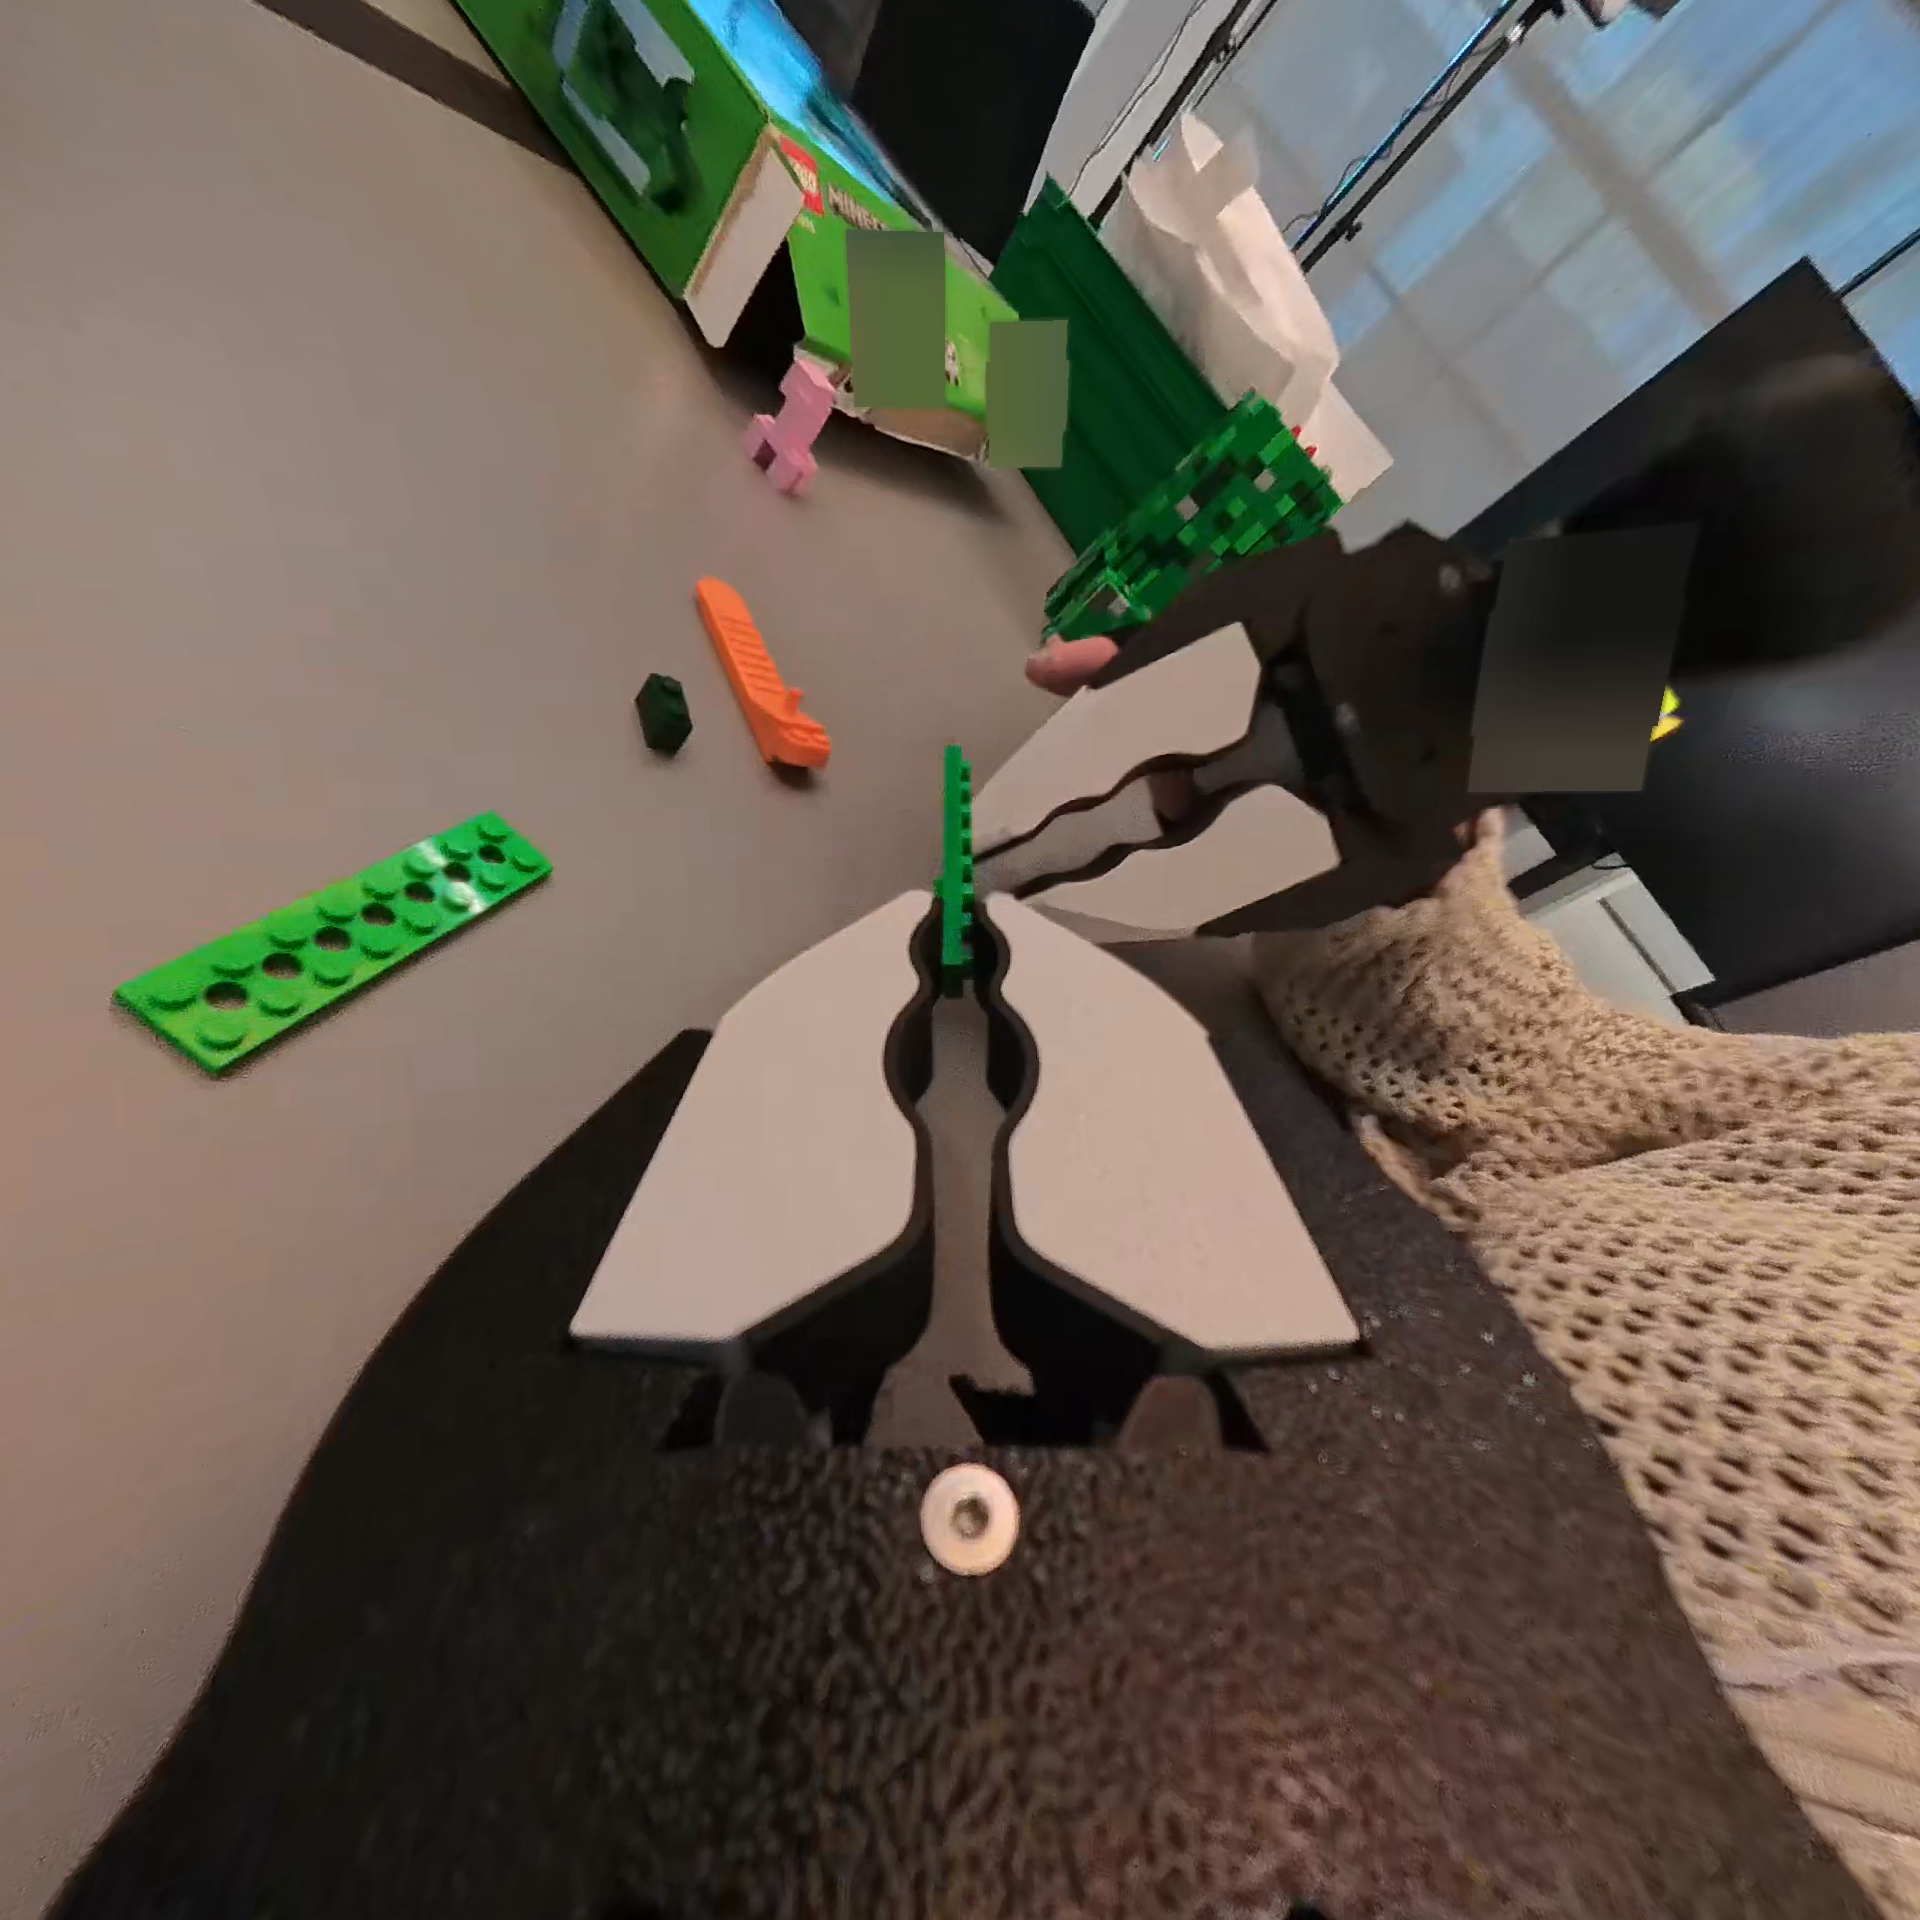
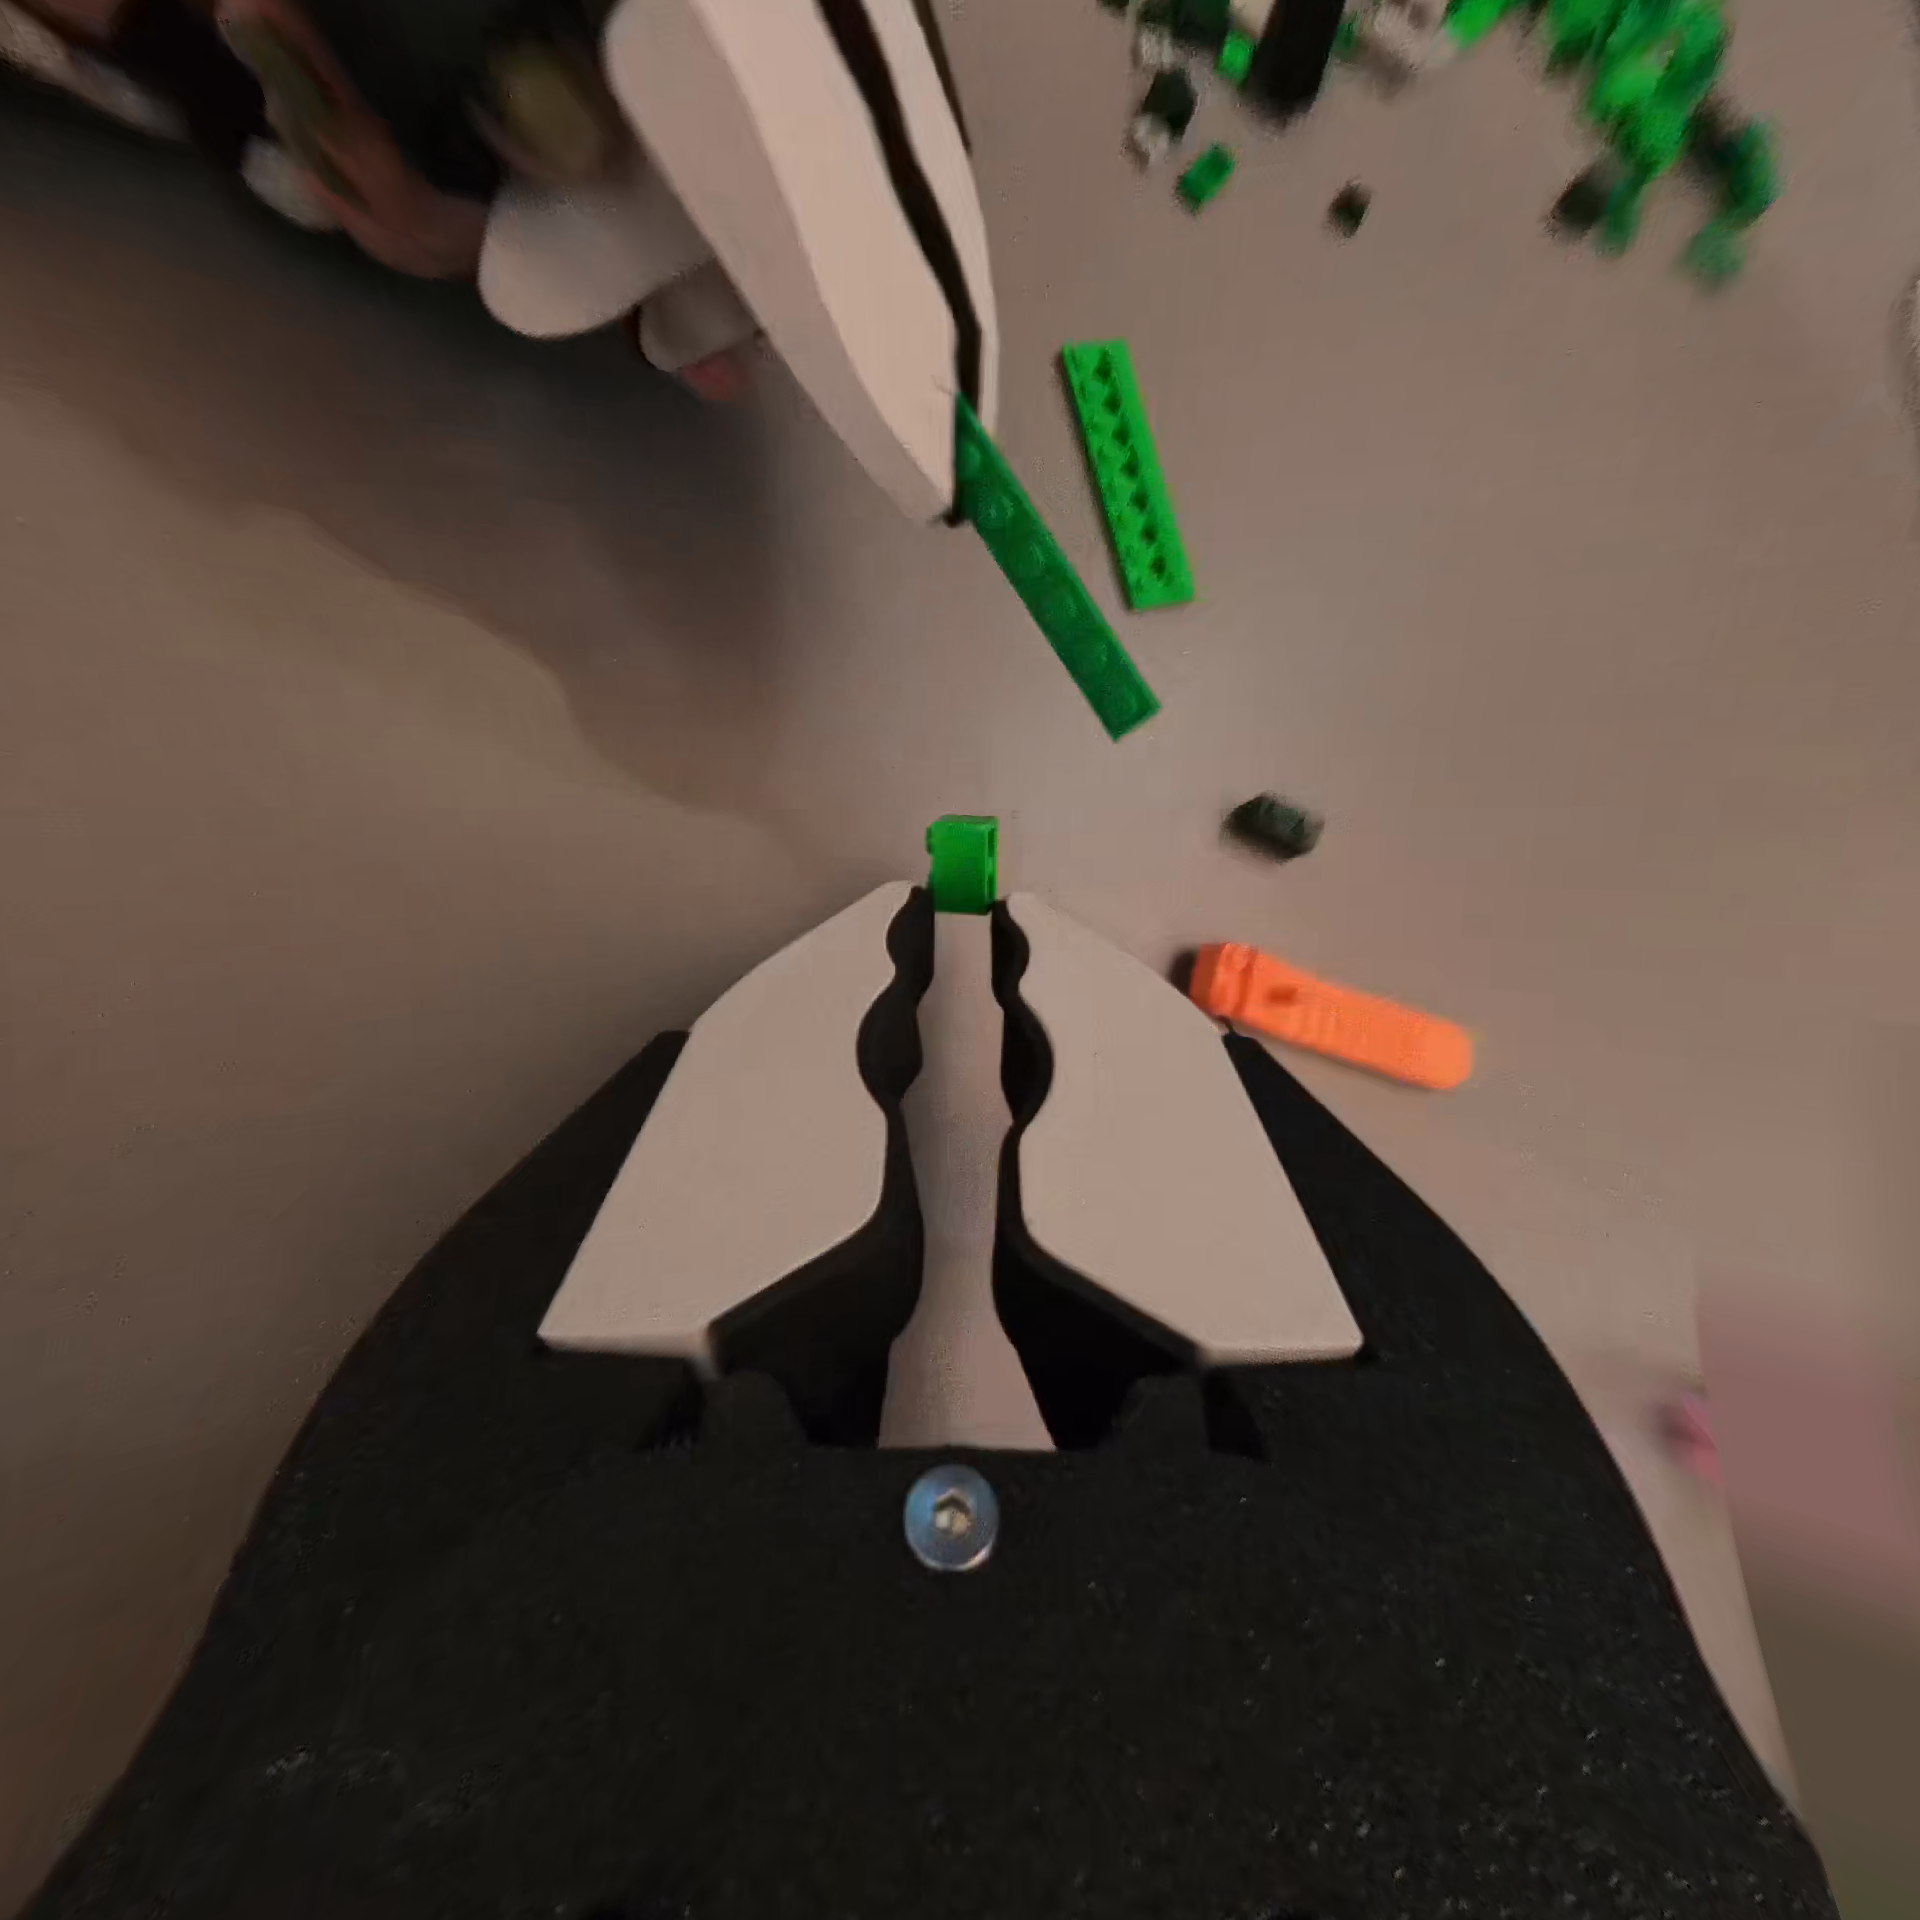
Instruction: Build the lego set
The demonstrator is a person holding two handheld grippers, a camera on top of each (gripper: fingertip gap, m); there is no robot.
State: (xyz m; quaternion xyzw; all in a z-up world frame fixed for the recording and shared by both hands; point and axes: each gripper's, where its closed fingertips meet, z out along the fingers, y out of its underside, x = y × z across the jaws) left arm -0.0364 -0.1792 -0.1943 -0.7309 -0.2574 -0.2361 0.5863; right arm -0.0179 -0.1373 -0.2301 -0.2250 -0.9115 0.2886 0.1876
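Grey matte tabletop [image 2: 312,727] carried loose parts: a wide bright-green studded plate with holes [image 1: 332,940], an orange plastic brick separator [image 2: 1340,1013] and a small dark-green brick [image 2: 1273,826]. The left gripper [image 1: 958,935] was closed on one end of a long narrow green plate [image 2: 1055,592], held edge-on and off the table. The right gripper [image 2: 961,909] pinched a small bright-green brick [image 2: 963,862] at its very tips. Risk: with so shallow a hold, pressing the brick onto the cantilevered plate could twist either part loose.
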